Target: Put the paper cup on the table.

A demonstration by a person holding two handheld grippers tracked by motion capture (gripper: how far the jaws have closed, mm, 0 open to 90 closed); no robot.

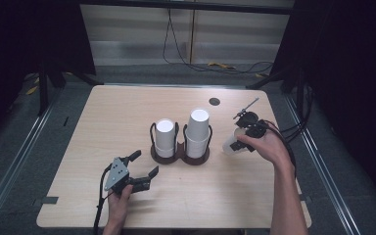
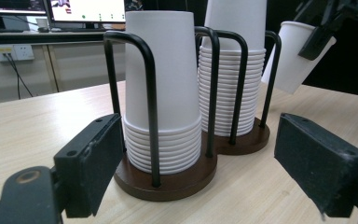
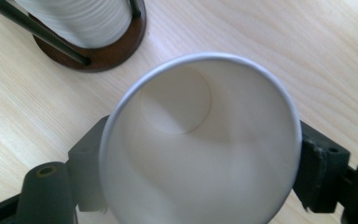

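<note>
A dark wooden cup holder (image 1: pixel 180 155) with black wire loops stands mid-table and carries two stacks of white paper cups, a shorter left stack (image 1: pixel 165 138) and a taller right stack (image 1: pixel 198 131). My left gripper (image 1: pixel 145 162) rests open on the table just in front of the holder, its jaws pointing at it. In the left gripper view its pads (image 2: pixel 91 161) stand wide apart before the left stack (image 2: pixel 161 93). My right gripper (image 1: pixel 238 137) is shut on a single white paper cup (image 1: pixel 231 145), held tilted above the table right of the holder. That cup (image 3: pixel 200 140) sits between both jaws, mouth toward the camera.
A small black round grommet (image 1: pixel 214 101) sits near the table's far edge. Cables (image 1: pixel 293 129) trail off the right side of the table. Bare wood (image 1: pixel 112 117) spreads left of the holder and along the front edge.
</note>
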